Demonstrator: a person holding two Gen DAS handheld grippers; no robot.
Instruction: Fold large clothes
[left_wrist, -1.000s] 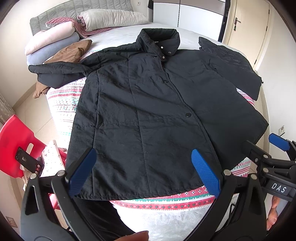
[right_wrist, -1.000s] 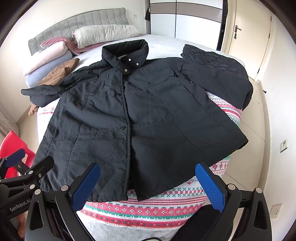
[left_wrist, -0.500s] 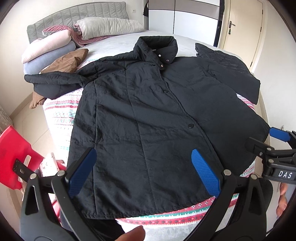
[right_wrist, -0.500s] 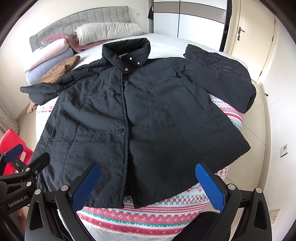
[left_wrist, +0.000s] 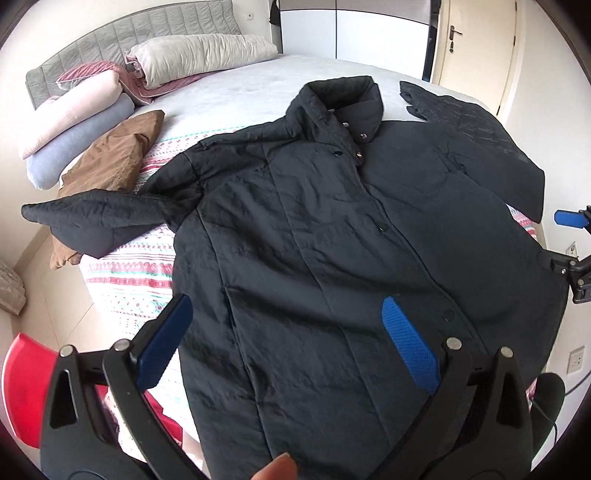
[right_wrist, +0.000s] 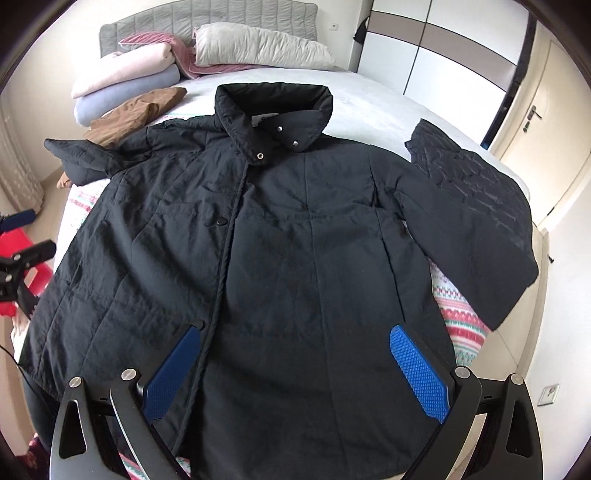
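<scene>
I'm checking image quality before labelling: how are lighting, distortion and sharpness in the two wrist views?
Left wrist view: even daylight, strong fisheye bending with dark corners; the black coat is sharp but its folds are hard to read; the left gripper is open. Right wrist view: same soft light, no glare; the headboard curves; the open right gripper is sharp.

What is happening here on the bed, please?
A person holds a gripper in each hand above a black padded jacket spread front-up on the bed, buttoned, collar toward the headboard. The left gripper and the right gripper are both open and hold nothing; they hover over the jacket's lower part. Both sleeves lie out to the sides, so no fold is made yet. Rolled blankets and a brown garment lie near the pillows.
</scene>
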